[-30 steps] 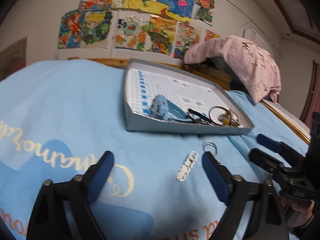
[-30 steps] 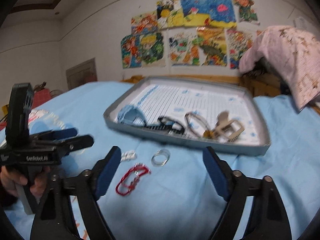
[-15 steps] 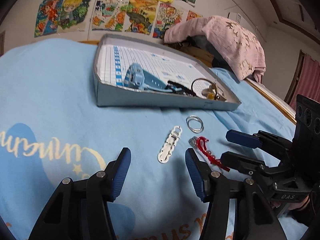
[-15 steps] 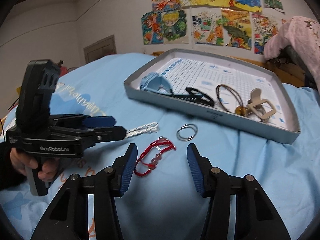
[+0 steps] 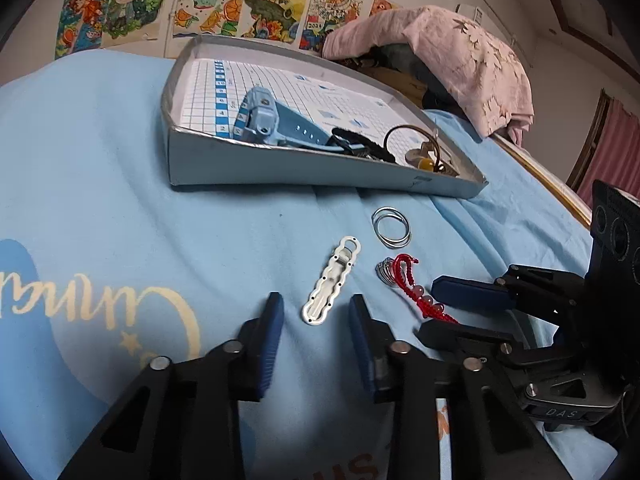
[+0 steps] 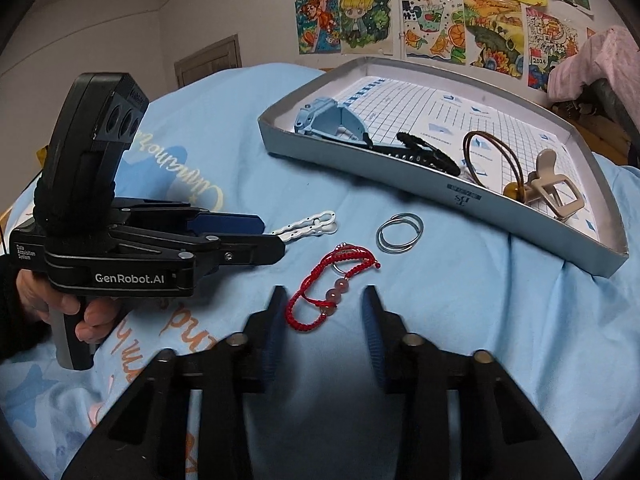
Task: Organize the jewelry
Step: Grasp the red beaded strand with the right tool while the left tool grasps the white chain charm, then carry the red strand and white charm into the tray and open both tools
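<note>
Left wrist view, blue bedsheet [image 5: 120, 200], gray tray [image 5: 280, 166], wall drawings [image 5: 224, 4]

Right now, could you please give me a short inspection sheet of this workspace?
Surface: blue bedsheet, printed lettering.
Job's things: white clip, silver rings and red bracelet lie loose; grey tray holds blue watch, black band, brown hair tie, beige claw clip.
Clutter: pink cloth behind.
Grippers: left gripper open about the white clip; right gripper open about the red bracelet.
Cables: nothing seen.
Surroundings: drawings on wall.
</note>
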A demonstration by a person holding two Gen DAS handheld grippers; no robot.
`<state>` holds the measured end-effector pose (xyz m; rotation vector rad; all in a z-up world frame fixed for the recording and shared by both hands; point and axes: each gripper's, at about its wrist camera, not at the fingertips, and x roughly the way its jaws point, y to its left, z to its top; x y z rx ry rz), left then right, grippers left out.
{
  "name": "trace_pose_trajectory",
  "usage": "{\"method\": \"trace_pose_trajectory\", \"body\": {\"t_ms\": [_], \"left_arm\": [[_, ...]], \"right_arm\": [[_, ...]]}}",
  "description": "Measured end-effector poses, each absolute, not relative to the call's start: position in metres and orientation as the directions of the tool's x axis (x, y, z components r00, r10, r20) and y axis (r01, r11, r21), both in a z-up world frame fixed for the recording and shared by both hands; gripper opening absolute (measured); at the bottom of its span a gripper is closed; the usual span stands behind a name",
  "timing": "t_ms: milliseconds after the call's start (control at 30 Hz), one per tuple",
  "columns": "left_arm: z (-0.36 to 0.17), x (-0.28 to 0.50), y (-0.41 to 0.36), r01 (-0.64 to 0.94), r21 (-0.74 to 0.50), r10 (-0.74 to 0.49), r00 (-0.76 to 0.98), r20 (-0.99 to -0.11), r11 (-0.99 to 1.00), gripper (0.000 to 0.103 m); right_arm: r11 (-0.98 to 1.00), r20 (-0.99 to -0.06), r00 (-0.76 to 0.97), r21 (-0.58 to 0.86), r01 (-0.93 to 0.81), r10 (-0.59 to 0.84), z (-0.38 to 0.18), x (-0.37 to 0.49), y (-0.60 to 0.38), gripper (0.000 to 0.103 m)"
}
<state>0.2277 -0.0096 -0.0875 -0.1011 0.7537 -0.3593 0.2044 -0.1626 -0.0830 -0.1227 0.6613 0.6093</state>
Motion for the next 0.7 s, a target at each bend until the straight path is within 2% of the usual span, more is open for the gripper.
{"method": "trace_pose_trajectory", "body": {"t_ms": [100,133,200,233,400,700], "left_arm": [[-0.089,0.230,-0.010,0.283,-0.222,-0.357,0.663,-0.658,0.933,0.015],[-0.089,0.230,-0.010,0.283,-0.225,-0.360,0.661,-0.658,0.932,0.015],[-0.090,0.230,-0.010,0.283,-0.227,-0.361,0.660,-0.659,0.932,0.006],[-0.090,0.230,-0.011,0.284,-0.227,-0.362,0.660,-0.658,0.932,0.004],[-0.083,0.222,-0.011,0.303,-0.228,-0.377,0.682,-0.627,0.925,0.003],[-0.038,0.196,-0.015,0.322,-0.190,-0.373,0.771,-0.515,0.927,0.003]], "right_arm": [[0.820,-0.610,0.624,0.076,-0.567,0.488,-0.083,0.203,-0.161,0.024],[0.821,-0.611,0.625,0.074,-0.567,0.486,-0.082,0.203,-0.161,0.019],[0.822,-0.609,0.628,0.073,-0.564,0.485,-0.082,0.202,-0.161,0.012],[0.824,-0.606,0.631,0.072,-0.563,0.484,-0.081,0.202,-0.161,0.007],[0.834,-0.571,0.663,0.071,-0.547,0.484,-0.076,0.196,-0.167,0.004],[0.860,-0.427,0.766,0.058,-0.507,0.480,-0.046,0.178,-0.188,0.004]]}}
